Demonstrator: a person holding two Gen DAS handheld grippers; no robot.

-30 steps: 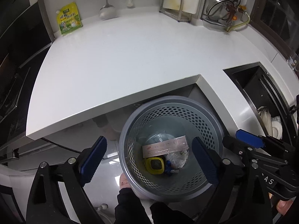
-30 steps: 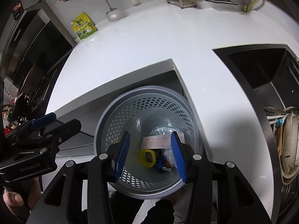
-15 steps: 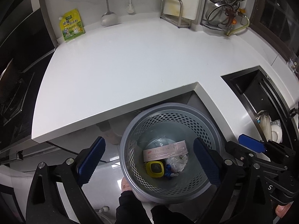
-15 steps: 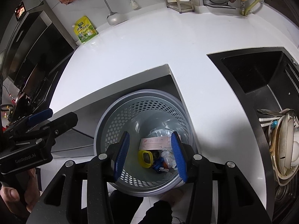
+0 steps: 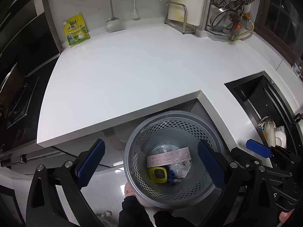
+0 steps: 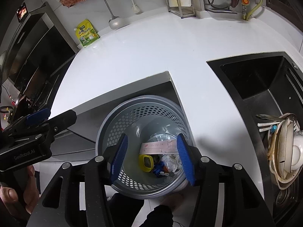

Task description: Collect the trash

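both jaws hang spread and empty, left gripper (image 5: 149, 165) and right gripper (image 6: 152, 158), above the bin (image 5: 175, 114) on the floor. trash (image 6: 161, 157) lies inside; the counter (image 5: 123, 71) looks cleared, so collection seems nearly done.

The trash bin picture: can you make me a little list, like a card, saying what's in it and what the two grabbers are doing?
bin: grey perforated trash bin, on the floor in the counter's notch
inside bin: pink paper strip, yellow square item, crumpled clear plastic, small blue item
left gripper: above bin, jaws wide open, empty
right gripper: above bin, jaws open, empty
counter: white, yellow-green pouch at back
sink: dirty dishes
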